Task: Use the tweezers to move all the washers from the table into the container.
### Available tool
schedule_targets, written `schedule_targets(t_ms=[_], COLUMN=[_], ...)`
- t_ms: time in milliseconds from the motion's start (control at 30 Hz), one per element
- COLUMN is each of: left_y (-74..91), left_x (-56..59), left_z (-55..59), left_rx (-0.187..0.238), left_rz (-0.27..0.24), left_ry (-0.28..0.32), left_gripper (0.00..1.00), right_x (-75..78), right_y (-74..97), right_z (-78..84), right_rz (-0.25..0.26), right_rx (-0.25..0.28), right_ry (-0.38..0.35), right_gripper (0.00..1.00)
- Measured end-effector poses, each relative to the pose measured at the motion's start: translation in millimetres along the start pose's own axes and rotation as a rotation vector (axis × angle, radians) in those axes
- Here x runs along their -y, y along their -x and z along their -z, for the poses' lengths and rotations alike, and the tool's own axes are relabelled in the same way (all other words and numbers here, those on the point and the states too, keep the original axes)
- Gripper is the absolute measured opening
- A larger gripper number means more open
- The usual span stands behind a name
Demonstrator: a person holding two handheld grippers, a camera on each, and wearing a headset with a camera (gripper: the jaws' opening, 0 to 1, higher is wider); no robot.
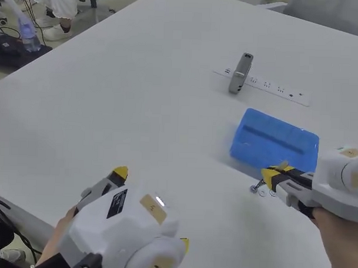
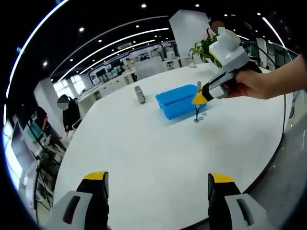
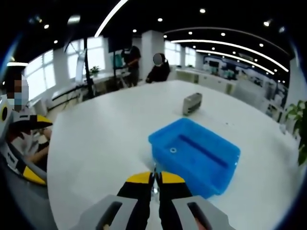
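The blue container stands on the white table at the right. My right gripper hovers just in front of it, shut on thin metal tweezers that point down at the table. Two small washers lie right beside the tweezer tips. In the right gripper view the jaws are closed together over the container, and one washer lies inside it. My left gripper waits near the front edge, open with nothing in it. The left gripper view shows the washers under the tweezers.
A white power strip with a grey device on it lies behind the container. A water bottle and cables sit off the table at the far left. People stand and sit at other desks.
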State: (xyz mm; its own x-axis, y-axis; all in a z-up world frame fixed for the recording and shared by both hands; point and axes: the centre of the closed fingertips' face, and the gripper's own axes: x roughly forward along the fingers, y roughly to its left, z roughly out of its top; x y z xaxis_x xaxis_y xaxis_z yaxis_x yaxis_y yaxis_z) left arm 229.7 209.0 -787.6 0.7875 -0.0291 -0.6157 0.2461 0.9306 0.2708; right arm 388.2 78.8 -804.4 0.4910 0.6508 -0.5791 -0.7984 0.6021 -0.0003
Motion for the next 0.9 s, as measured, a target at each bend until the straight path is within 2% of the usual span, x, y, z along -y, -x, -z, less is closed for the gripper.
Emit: schedule_targets(t_ms=[200,567,700,800,900], left_y=[0.1,-0.2,-0.3,-0.4,-0.3], left_x=[0.0,0.0,0.3,0.4,1.2], left_z=[-0.4,-0.3,0.1,0.1,-0.2], left_rx=[0.002,0.003,0.001,0.001,0.002], left_rz=[0.0,0.001,0.002,0.003,0.006], left_ry=[0.0,-0.002,-0.006,-0.006,-0.005], left_gripper=[0.87,0.87,0.86,0.86,0.87], right_x=[-2.7,-2.4,8.7,14.1,28.4], right_y=[0.5,19.4,26.4,24.8,21.7], right_z=[-2.1,-33.4,-47.6,-55.2,-64.5], right_rz=[-0.009,-0.011,0.009,0.02,0.047], right_rx=[-0.017,0.056,0.088,0.107,0.129], right_ry=[-0.026,-0.003,-0.005,-0.015,-0.028], right_gripper=[0.0,0.0,0.0,0.01,0.01])
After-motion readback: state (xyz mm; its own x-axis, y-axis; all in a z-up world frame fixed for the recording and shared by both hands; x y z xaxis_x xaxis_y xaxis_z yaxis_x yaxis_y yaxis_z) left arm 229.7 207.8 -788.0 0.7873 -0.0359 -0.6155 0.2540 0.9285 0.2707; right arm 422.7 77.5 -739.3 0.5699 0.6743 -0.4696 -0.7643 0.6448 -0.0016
